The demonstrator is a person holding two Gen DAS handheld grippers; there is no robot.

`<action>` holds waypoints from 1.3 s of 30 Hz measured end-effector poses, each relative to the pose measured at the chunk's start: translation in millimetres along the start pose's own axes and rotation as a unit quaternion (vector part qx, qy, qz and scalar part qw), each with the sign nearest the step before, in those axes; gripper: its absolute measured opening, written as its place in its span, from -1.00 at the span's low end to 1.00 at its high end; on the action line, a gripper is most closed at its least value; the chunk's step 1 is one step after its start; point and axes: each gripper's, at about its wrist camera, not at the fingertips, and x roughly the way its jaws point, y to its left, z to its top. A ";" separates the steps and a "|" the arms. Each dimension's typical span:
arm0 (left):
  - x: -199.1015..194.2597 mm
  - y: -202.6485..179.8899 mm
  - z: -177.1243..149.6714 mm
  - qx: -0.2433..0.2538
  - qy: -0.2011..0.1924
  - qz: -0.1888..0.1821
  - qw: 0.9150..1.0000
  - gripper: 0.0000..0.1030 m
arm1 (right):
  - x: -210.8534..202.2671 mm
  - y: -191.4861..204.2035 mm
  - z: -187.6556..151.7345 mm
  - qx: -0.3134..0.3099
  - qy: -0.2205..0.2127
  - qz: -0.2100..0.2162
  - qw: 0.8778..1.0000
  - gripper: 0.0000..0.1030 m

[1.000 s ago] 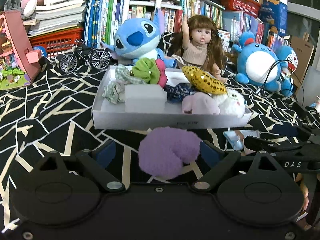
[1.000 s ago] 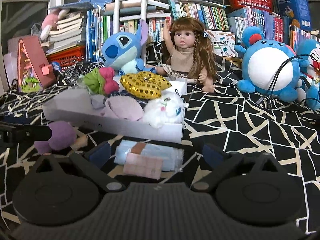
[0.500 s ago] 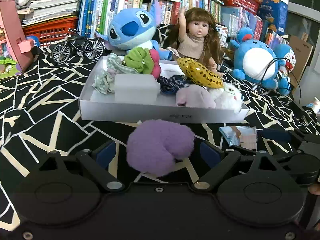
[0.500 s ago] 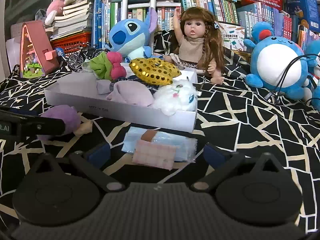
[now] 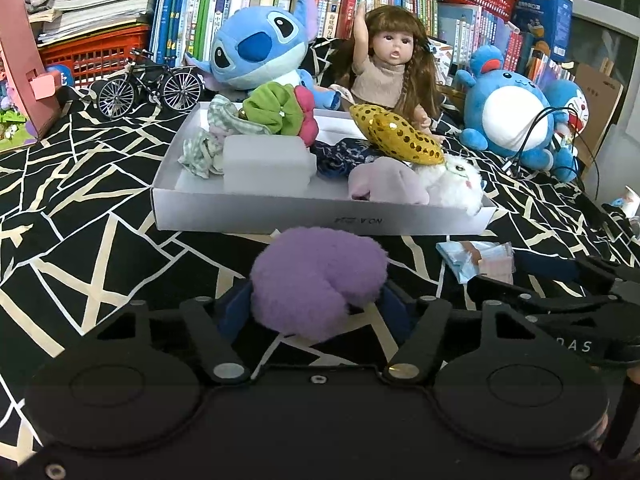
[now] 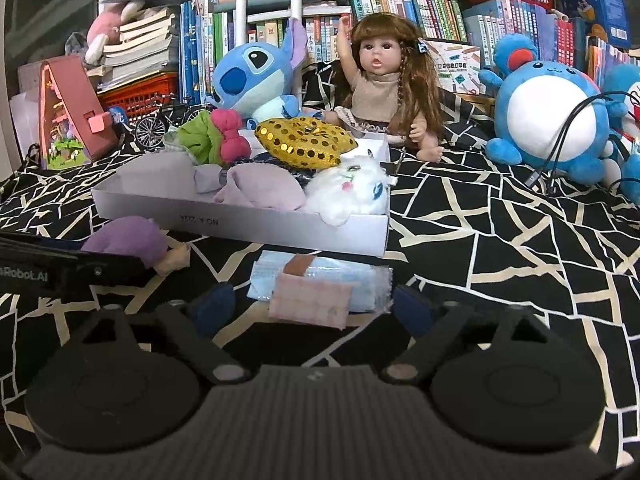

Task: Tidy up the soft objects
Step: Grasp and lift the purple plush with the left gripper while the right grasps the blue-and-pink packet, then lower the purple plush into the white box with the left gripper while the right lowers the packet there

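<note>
My left gripper (image 5: 318, 308) is shut on a fluffy purple plush (image 5: 316, 280), just in front of the white box (image 5: 320, 220); the plush also shows in the right wrist view (image 6: 128, 240). The box (image 6: 240, 226) holds a gold sequin cushion (image 5: 396, 140), a white furry toy (image 5: 452, 186), a lilac cloth (image 5: 384, 180), a white block (image 5: 266, 164) and a green scrunchie (image 5: 274, 114). My right gripper (image 6: 312, 308) is open, its fingers either side of a pack of blue masks with a pink sheet on top (image 6: 316, 288), on the black patterned cloth.
Behind the box sit a Stitch plush (image 5: 256, 52), a doll (image 5: 390, 68) and a round blue plush (image 5: 512, 108) with cables. A model bicycle (image 5: 148, 84) and a pink toy house (image 6: 68, 116) stand at the left. Bookshelves fill the back.
My left gripper has closed on the purple plush and moved toward the box. My right gripper has moved closer to the mask pack, still open.
</note>
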 end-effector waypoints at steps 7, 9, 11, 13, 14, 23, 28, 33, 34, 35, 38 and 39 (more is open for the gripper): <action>-2.3 2.5 -0.3 -0.001 -0.002 0.002 1.000 0.25 | -5.6 3.2 -1.2 -0.002 -0.005 -0.001 1.000 0.43; -2.7 1.9 -0.5 -0.001 -0.003 0.002 1.000 0.24 | -4.9 4.5 -1.8 -0.005 -0.002 -0.001 1.000 0.32; -3.1 1.3 -0.5 0.000 -0.005 0.003 1.000 0.24 | -3.1 4.8 -2.2 -0.006 0.002 -0.002 1.000 0.21; -4.1 0.9 -0.5 -0.001 -0.007 0.004 1.000 0.24 | -1.7 4.6 -2.4 -0.004 0.005 -0.001 1.000 0.11; -4.8 0.9 -0.3 -0.001 -0.008 0.004 1.000 0.24 | -1.4 4.4 -2.6 -0.003 0.006 -0.001 1.000 0.02; -13.8 1.8 3.5 -0.002 -0.025 0.013 1.000 0.22 | -6.9 6.0 0.1 -0.003 -0.003 0.000 1.000 -0.05; -19.1 2.1 7.6 -0.005 -0.034 0.012 0.999 0.22 | -11.1 5.9 5.4 -0.004 -0.012 0.001 1.000 -0.05; -26.0 3.1 15.2 -0.009 -0.049 0.012 0.999 0.22 | -12.8 7.0 13.6 -0.005 -0.019 0.009 1.000 -0.05; -27.3 3.6 17.3 -0.009 -0.052 0.014 0.999 0.22 | -12.7 7.6 15.4 -0.005 -0.020 0.010 1.000 -0.05; -28.3 4.3 19.4 -0.011 -0.055 0.014 0.998 0.22 | -12.7 7.8 17.3 -0.005 -0.021 0.012 1.000 -0.05; -30.1 6.2 26.1 -0.014 -0.062 0.018 0.998 0.22 | -10.9 8.5 24.4 -0.002 -0.024 0.014 1.000 -0.05; -30.2 6.9 28.2 -0.014 -0.064 0.019 0.998 0.22 | -9.5 8.5 27.1 0.000 -0.024 0.015 1.000 -0.06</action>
